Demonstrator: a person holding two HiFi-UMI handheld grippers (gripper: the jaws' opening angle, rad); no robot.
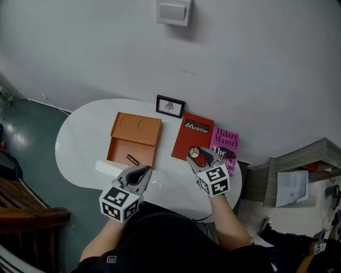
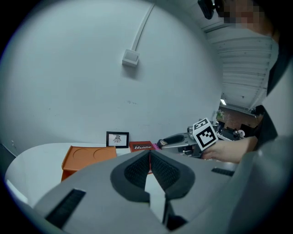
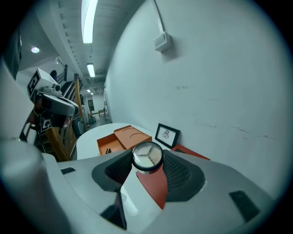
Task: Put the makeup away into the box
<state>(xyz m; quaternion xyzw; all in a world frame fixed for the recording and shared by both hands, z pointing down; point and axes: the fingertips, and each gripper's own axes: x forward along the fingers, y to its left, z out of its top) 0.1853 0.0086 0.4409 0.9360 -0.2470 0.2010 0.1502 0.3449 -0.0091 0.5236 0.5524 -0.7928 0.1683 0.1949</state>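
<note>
The left gripper (image 1: pixel 143 171), grey moulded plastic with ribbed black pads, hangs low over the near edge of the table (image 1: pixel 85 128) with its jaw tips pressed together and nothing between them. The right gripper (image 1: pixel 195 154) is clamped on a round compact (image 1: pixel 194 152), a black-rimmed disc whose pale face is split into three wedges (seen best in the right gripper view, where it sits squarely between the pads (image 3: pixel 183 171)). It is held above the near end of a red book (image 1: pixel 192 139), a flat matte cover with white lettering. Just left of the left gripper's jaws lies a white slab (image 1: pixel 109 167), near the front edge of the orange box (image 1: pixel 136 128). That box is rectangular, smooth and matte. Its far half is a flat top with two shallow circular recesses; its near half is an open tray. In the tray lies a small brown tube (image 1: pixel 132 159), slim and cylindrical. Right of the red book, touching it, lies a pink book (image 1: pixel 225 141). Behind the box and the books, a small black-framed picture (image 1: pixel 170 106) stands against the wall. The table is a glossy white oval. The wall is plain pale grey and carries a white square wall box (image 1: pixel 173 11) high up. The floor (image 1: pixel 32 128) is glossy teal. Dark wooden furniture (image 1: pixel 26 208) stands at the left, and a grey side table (image 1: pixel 298 160) stands at the right.
</note>
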